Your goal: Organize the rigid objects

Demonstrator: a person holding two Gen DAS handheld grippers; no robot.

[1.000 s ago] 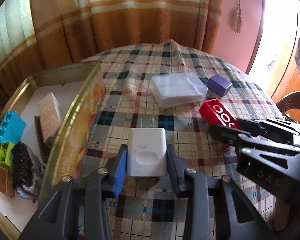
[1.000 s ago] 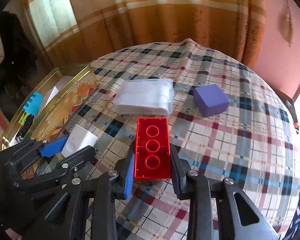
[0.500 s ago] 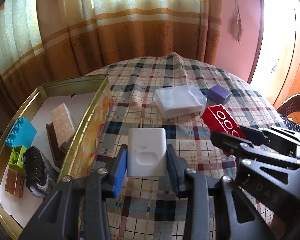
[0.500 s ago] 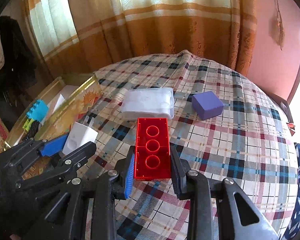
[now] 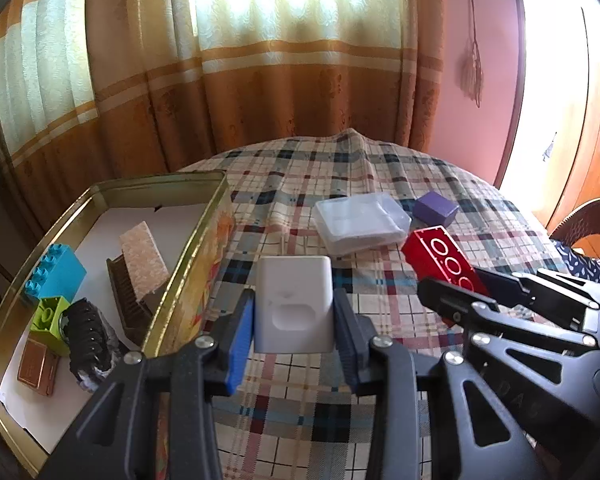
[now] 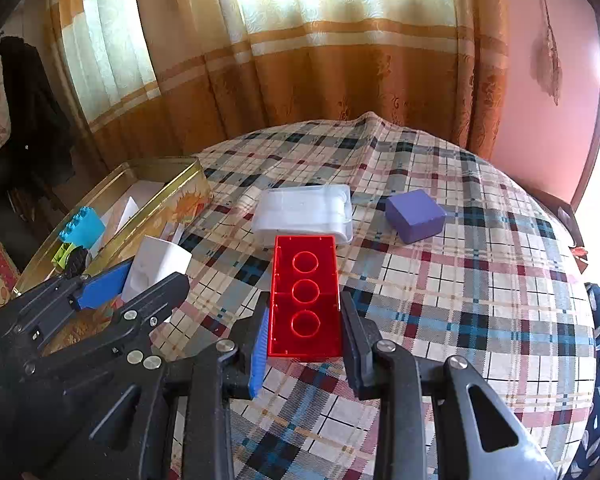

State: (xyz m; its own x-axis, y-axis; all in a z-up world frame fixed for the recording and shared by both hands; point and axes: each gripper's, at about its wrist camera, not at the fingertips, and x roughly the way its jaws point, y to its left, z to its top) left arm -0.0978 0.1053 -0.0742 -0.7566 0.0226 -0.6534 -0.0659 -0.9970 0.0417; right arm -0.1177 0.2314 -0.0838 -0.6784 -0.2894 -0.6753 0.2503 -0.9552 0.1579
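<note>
My left gripper [image 5: 294,320] is shut on a white charger block [image 5: 295,304] and holds it above the plaid table, just right of the gold tin [image 5: 188,256]. My right gripper [image 6: 305,320] is shut on a red toy brick [image 6: 305,296], underside up, held above the table. The red brick [image 5: 440,256] and right gripper also show at the right of the left wrist view. The white block [image 6: 154,266] and left gripper show at the left of the right wrist view, beside the tin [image 6: 168,204].
The tin holds a blue brick [image 5: 56,276], a green brick [image 5: 50,318], a beige block [image 5: 144,256], a black brush and a brown piece. A clear plastic box [image 6: 304,214] and a purple cube [image 6: 415,216] lie on the tablecloth. Curtains hang behind.
Both grippers have risen with their objects held; the table and tin look farther below and more of the curtain shows.
</note>
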